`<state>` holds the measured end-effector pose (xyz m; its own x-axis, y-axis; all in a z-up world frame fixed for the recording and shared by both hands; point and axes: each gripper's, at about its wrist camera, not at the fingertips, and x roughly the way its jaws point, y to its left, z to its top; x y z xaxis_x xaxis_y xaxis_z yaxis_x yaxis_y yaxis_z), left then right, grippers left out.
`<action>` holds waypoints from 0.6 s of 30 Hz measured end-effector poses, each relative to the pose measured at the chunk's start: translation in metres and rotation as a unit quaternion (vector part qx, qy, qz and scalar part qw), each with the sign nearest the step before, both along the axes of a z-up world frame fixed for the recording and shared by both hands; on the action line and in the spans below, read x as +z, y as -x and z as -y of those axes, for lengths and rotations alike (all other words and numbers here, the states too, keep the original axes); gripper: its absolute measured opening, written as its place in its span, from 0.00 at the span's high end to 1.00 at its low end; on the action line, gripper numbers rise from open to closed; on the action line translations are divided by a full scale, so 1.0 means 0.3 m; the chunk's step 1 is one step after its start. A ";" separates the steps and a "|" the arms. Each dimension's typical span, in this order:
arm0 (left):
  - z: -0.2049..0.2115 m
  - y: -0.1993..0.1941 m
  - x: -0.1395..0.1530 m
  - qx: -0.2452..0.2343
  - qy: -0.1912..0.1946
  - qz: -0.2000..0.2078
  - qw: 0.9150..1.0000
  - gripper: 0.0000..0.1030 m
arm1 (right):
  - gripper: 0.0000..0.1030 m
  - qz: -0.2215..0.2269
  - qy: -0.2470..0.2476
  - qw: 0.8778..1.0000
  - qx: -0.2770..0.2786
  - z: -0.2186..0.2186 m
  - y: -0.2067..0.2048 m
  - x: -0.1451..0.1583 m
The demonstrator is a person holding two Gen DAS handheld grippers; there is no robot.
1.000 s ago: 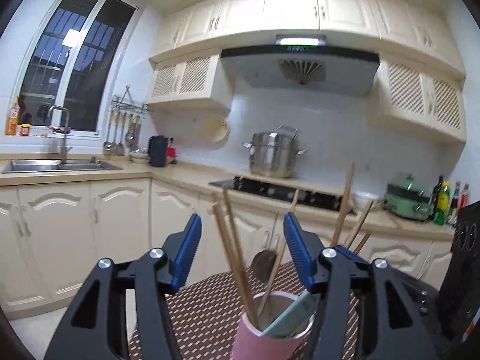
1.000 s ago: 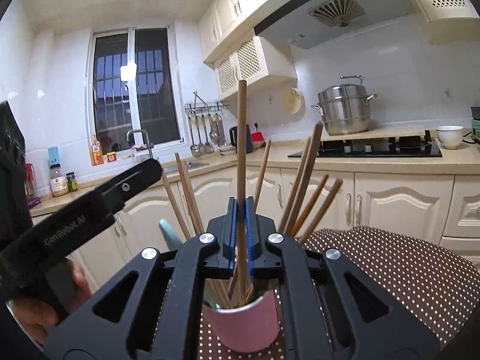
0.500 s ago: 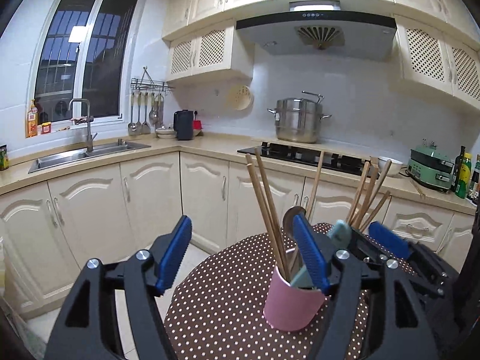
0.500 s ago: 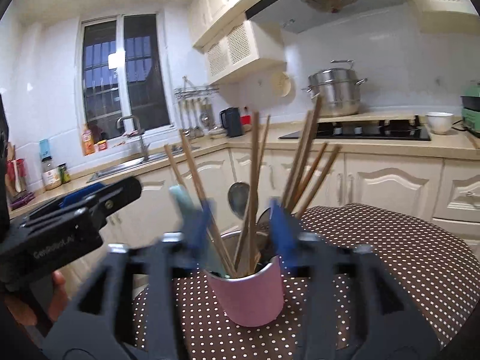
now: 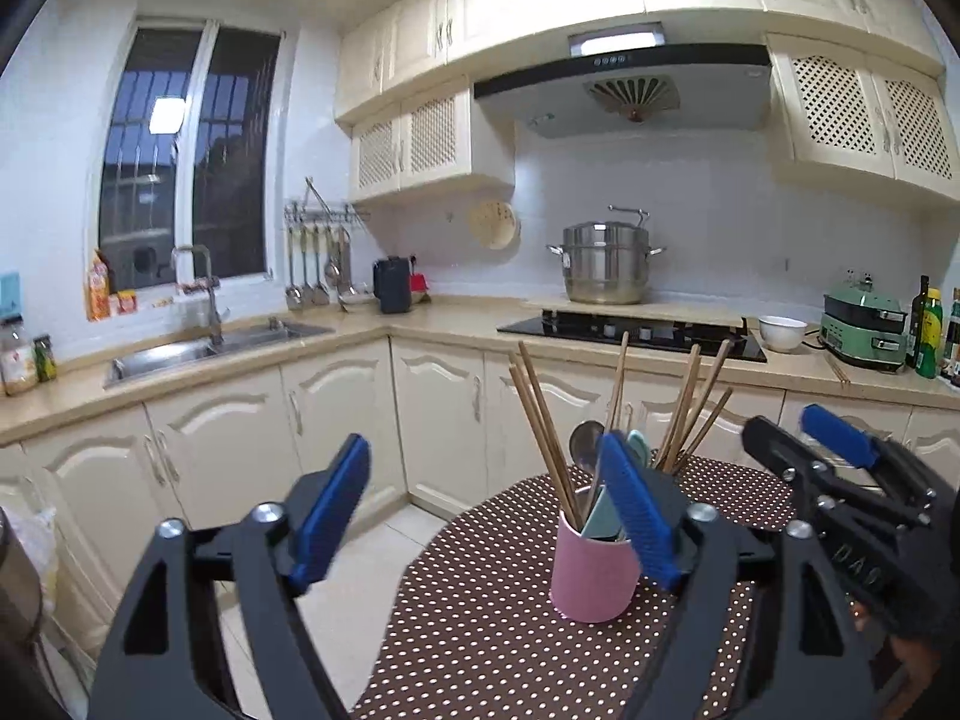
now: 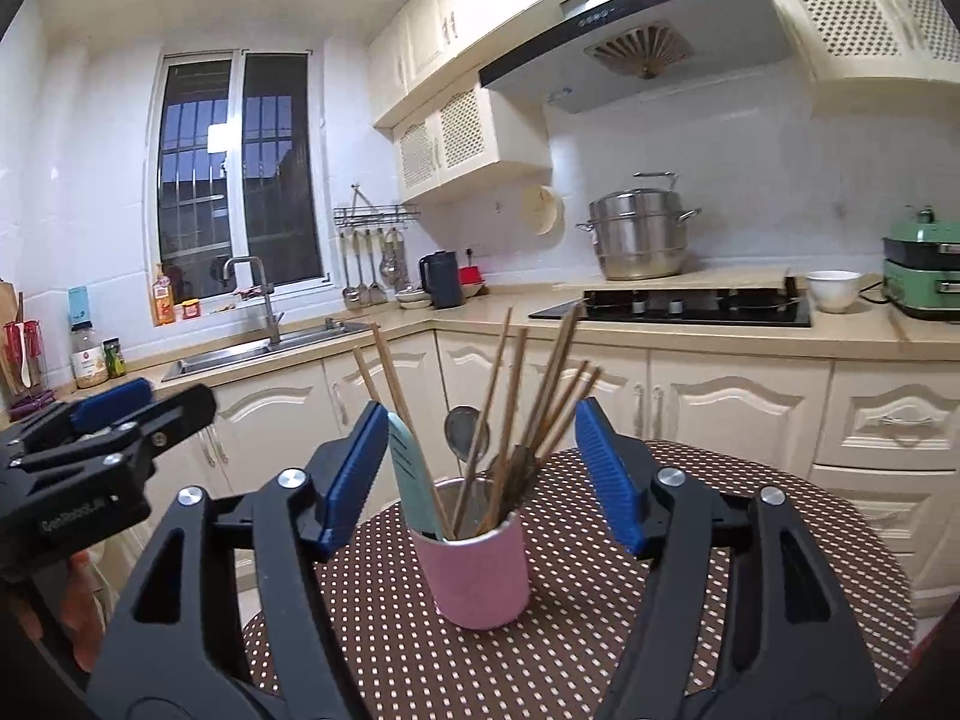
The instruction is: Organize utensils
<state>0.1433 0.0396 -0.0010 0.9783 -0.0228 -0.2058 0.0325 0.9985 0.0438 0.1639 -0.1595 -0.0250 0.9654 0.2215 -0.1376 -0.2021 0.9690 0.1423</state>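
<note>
A pink cup (image 5: 594, 576) (image 6: 474, 570) stands on the brown polka-dot table (image 5: 480, 630) (image 6: 750, 540). Several wooden chopsticks (image 5: 540, 426) (image 6: 516, 402), a metal spoon (image 6: 462, 429) and a pale green utensil (image 6: 414, 474) stick up out of it. My left gripper (image 5: 486, 504) is back from the cup, its jaws opening with nothing between them; its right pad overlaps the cup in the picture. My right gripper (image 6: 480, 468) also hangs short of the cup, jaws opening and free of the chopsticks. Each gripper shows at the edge of the other's view.
Cream cabinets and a counter run behind the table, with a sink (image 5: 180, 354), a black hob (image 5: 630, 330) carrying a steel pot (image 5: 606, 264), a white bowl (image 5: 780, 333) and a green appliance (image 5: 864, 330). Tiled floor (image 5: 336, 600) lies left of the table.
My right gripper let go of the upright chopstick, which now leans in the cup. Both grippers opened wider and drew back from the cup, rising a little.
</note>
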 end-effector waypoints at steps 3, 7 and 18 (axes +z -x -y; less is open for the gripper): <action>0.018 0.074 0.020 -0.008 -0.006 0.008 1.000 0.23 | 0.33 -0.003 -0.001 1.000 -0.010 0.026 0.063 0.020; 0.033 0.157 0.039 -0.008 -0.013 0.009 1.000 0.20 | 0.26 -0.011 0.005 1.000 -0.018 0.046 0.151 0.055; 0.038 0.380 0.090 -0.033 0.012 0.015 0.999 0.16 | 0.10 0.012 0.055 0.997 -0.052 0.023 0.410 0.121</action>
<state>0.0292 0.0283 0.0259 0.9804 -0.0918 -0.1741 0.0969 0.9951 0.0212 0.0409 -0.1665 0.0113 0.9857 0.1039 -0.1325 -0.1008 0.9944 0.0305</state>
